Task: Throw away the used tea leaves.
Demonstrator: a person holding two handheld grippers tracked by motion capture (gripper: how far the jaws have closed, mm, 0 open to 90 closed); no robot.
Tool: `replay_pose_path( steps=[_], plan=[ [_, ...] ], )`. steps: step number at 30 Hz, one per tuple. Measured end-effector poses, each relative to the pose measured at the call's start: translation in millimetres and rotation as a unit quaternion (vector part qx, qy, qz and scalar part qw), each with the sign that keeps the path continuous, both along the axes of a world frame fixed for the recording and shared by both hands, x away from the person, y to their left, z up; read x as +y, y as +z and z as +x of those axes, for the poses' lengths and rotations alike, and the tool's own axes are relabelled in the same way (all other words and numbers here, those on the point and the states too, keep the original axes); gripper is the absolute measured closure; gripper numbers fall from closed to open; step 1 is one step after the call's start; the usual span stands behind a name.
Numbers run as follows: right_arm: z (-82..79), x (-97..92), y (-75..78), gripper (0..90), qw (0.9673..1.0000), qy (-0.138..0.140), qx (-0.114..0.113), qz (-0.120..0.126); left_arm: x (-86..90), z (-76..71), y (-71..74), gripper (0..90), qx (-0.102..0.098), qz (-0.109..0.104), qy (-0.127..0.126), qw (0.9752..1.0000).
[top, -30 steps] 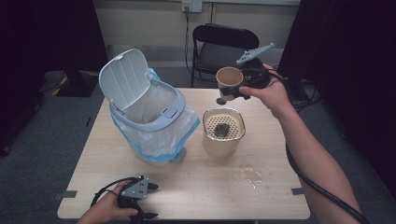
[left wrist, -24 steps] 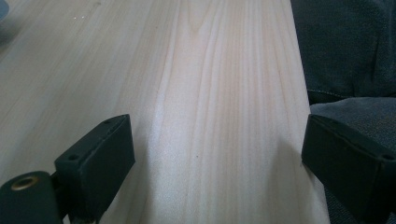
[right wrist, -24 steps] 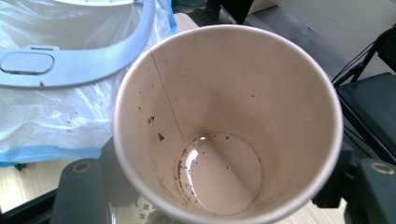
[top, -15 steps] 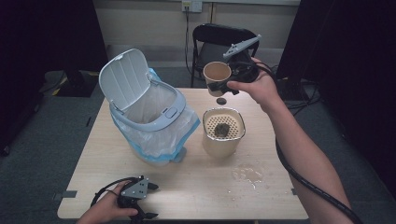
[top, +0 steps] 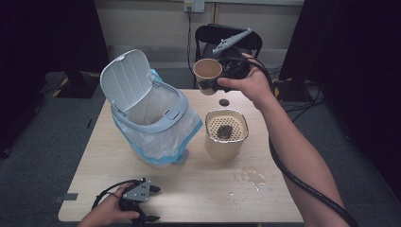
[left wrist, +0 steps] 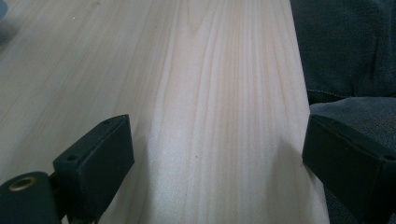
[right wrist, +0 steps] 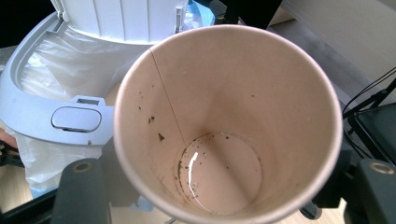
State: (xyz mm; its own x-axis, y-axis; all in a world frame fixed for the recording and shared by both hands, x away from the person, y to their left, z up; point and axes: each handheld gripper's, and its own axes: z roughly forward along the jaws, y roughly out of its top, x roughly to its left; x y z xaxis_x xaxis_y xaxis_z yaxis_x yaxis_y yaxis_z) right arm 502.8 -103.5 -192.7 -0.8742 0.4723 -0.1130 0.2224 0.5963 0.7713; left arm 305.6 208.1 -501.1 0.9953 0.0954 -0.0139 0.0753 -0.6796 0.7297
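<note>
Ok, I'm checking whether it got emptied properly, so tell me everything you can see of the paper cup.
The paper cup is tan, with a straight side seam and a rolled rim. It is held in the air, tilted, in the right gripper, up past the strainer container and beside the open bin. Inside, dark flecks cling to the wall and a thin wet film with specks lies on the bottom; otherwise it looks emptied.

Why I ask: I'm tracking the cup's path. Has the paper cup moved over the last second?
Yes. The paper cup, held in the right gripper, has gone left and up, away from the chair and toward the open bin.
</note>
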Motion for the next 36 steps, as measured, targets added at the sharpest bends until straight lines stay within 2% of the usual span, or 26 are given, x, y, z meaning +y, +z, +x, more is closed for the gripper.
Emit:
replay_pose_path(
  steps=[3, 13, 28, 36],
  plan=[
    [0.3, 3.9, -0.1, 28.5, 1.0, 0.001, 0.001, -0.003, 0.3, -0.5, 0.1, 7.7, 0.005, 0.005, 0.0, 1.0],
    [-0.3, 16.2, 3.2, 28.5, 1.0, 0.007, 0.001, 0.003, 0.2, -0.5, 0.1, 7.5, 0.004, 0.004, -0.001, 1.0],
    [-10.5, 48.1, 6.6, 28.5, 0.9994, 0.035, -0.002, 0.003, 0.1, -0.5, 0.0, 7.5, 0.005, 0.004, -0.001, 1.0],
    [-19.5, 70.8, 7.6, 28.4, 0.9982, 0.059, -0.003, 0.004, 0.2, -0.6, 0.1, 7.5, 0.005, 0.004, -0.001, 1.0]
  ],
)
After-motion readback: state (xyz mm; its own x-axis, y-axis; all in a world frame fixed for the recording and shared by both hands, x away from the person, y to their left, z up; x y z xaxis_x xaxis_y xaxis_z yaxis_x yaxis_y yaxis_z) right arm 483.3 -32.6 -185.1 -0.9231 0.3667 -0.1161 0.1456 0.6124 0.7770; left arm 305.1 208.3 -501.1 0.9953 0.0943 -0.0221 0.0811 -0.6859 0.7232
